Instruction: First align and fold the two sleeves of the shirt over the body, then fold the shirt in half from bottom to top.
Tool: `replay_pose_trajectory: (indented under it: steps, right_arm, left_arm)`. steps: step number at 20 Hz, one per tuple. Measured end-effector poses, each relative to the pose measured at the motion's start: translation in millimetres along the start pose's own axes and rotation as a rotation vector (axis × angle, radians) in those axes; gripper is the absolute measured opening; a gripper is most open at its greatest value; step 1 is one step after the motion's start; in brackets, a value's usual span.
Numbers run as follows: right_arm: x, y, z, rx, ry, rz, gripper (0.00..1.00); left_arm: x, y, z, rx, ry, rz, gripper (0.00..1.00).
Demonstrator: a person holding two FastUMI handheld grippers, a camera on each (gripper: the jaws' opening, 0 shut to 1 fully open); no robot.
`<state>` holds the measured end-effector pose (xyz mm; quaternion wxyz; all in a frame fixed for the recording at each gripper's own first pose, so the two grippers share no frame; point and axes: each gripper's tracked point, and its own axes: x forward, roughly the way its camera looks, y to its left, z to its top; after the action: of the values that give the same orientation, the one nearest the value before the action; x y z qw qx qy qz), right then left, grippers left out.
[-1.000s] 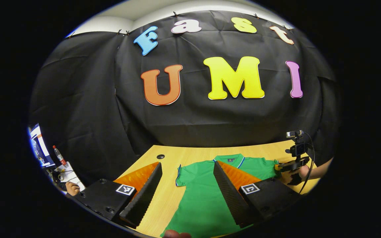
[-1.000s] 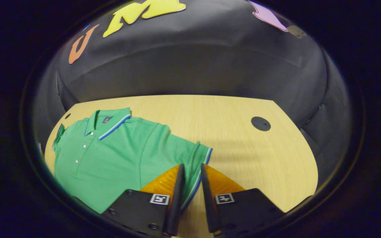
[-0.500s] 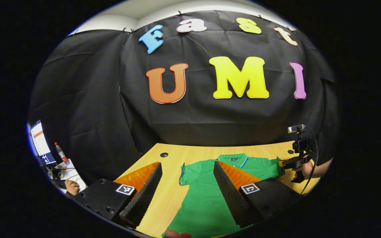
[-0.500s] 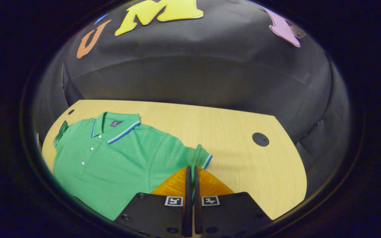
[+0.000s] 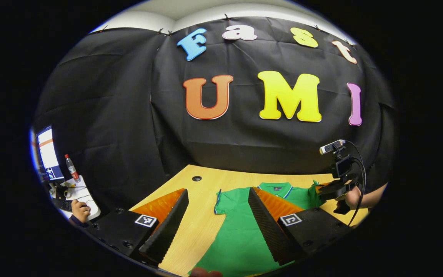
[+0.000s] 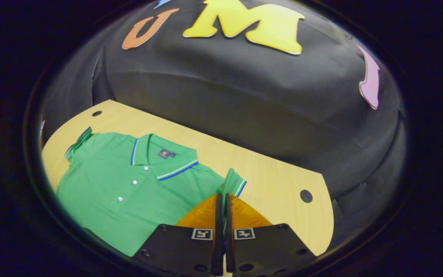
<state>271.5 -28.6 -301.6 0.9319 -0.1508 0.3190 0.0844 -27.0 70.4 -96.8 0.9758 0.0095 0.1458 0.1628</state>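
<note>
Lifted now, sleeve (image 6: 232,181) clamped in right gripper (image 6: 221,215) jaws; left gripper (image 5: 217,215) jaws apart.

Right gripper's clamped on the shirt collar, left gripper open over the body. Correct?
Not the collar. In the right gripper view the right gripper is shut on the sleeve of the green shirt; the collar lies untouched. The left gripper is open over the body, as you said.

The shirt (image 6: 129,192) is soft matt knit cloth; the table (image 6: 275,181) is smooth, pale wood.
</note>
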Motion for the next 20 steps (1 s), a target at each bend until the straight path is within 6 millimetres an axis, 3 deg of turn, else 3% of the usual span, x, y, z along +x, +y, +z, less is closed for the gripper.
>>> replay_pose_trajectory:
  steps: [1, 3, 5, 8, 11, 15, 20]
  right_arm:
    - [-1, 15, 3, -0.002, 0.001, 0.025, 0.05]
    - [-4, 44, 9, 0.019, 0.01, 0.083, 0.2]
    - [-13, 61, 17, 0.052, 0.002, 0.11, 0.28]
    - [-30, 60, 22, 0.075, -0.019, 0.106, 0.51]
    - [-57, 48, 29, 0.108, -0.051, 0.073, 0.87]
    - [-113, 32, 36, 0.149, -0.114, 0.032, 0.96]
    - [-199, 24, 46, 0.172, -0.206, 0.001, 0.95]
  left_arm:
    - [-1, 7, -2, -0.01, 0.005, 0.007, 1.0]
    - [-1, 20, -8, -0.026, 0.013, 0.02, 1.0]
    - [-2, 34, -10, -0.038, 0.016, 0.028, 1.0]
    - [1, 49, -12, -0.055, 0.015, 0.022, 1.0]
    - [9, 57, -12, -0.067, 0.012, -0.006, 1.0]
    - [23, 55, -11, -0.048, 0.01, -0.089, 1.0]
    - [46, 53, -10, -0.001, 0.012, -0.196, 1.0]
